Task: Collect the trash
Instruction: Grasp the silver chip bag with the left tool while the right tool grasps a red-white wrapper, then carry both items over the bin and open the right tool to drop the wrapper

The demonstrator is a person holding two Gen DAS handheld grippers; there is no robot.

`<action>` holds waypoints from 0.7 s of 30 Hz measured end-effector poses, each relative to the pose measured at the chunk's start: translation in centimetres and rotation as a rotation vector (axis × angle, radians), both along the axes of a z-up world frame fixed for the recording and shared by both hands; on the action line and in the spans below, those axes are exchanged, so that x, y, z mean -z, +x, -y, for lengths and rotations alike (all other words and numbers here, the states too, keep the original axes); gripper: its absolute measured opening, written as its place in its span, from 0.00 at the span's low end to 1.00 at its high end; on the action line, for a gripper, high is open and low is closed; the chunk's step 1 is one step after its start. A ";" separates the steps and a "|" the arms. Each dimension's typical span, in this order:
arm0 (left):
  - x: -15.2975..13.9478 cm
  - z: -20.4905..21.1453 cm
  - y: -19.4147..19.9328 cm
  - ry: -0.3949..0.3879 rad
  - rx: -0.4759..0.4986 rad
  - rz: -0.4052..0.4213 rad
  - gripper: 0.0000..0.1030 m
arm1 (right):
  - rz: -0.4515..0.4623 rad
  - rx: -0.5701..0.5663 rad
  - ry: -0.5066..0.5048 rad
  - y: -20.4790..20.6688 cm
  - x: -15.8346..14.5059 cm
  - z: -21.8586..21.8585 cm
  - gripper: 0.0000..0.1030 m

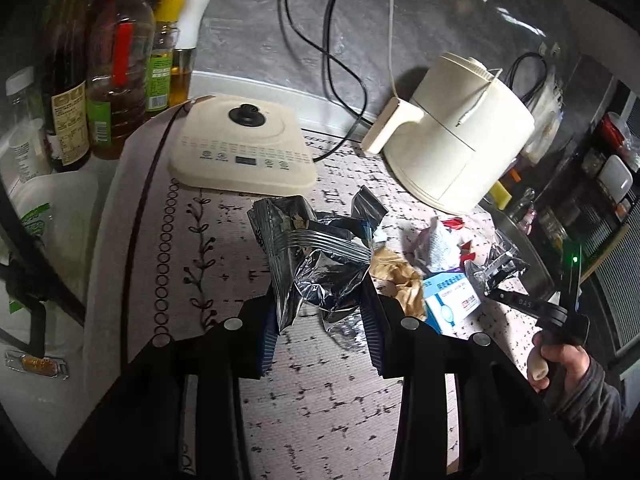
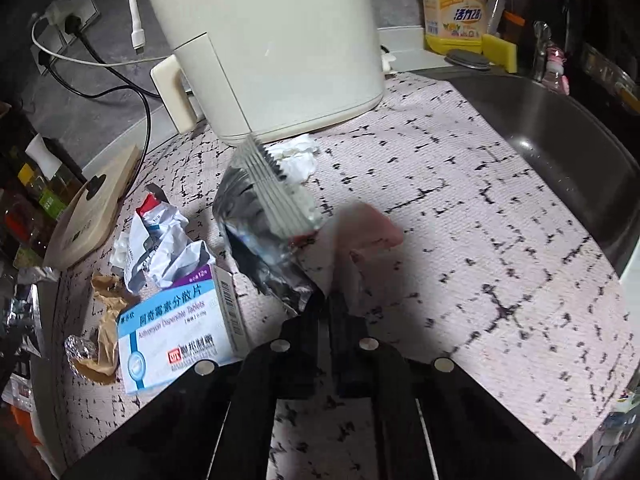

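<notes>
My left gripper (image 1: 324,300) has its jaws wide apart, with a crumpled silver foil bag (image 1: 316,256) standing between the fingers; whether a finger pinches it is unclear. My right gripper (image 2: 326,300) is shut on a second silver foil wrapper (image 2: 268,232) and holds it above the mat; it also shows in the left wrist view (image 1: 500,268). More trash lies on the patterned mat (image 2: 460,216): a blue-and-white tablet box (image 2: 180,328), crumpled printed paper (image 2: 164,244), brown paper (image 2: 104,320), a white tissue (image 2: 298,158).
A cream air fryer (image 2: 272,40) stands at the back, a cream hotplate base (image 1: 244,148) to its left with cables behind. Oil and sauce bottles (image 1: 116,76) line the left edge. A steel sink (image 2: 560,148) lies right, with yellow detergent (image 2: 456,4) behind.
</notes>
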State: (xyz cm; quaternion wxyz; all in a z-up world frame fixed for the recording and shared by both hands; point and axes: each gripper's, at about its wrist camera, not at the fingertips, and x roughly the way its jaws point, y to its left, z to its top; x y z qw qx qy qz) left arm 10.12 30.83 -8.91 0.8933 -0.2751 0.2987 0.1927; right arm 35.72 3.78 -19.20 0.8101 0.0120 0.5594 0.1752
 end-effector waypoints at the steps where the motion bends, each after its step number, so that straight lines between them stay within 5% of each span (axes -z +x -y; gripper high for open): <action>1: -0.1 0.2 0.2 0.001 0.007 0.004 0.36 | 0.001 0.005 0.006 -0.2 -0.3 0.6 0.04; 21: -1.2 7.3 2.9 0.010 0.129 0.036 0.36 | 0.057 -0.037 0.099 -5.2 -6.3 5.9 0.03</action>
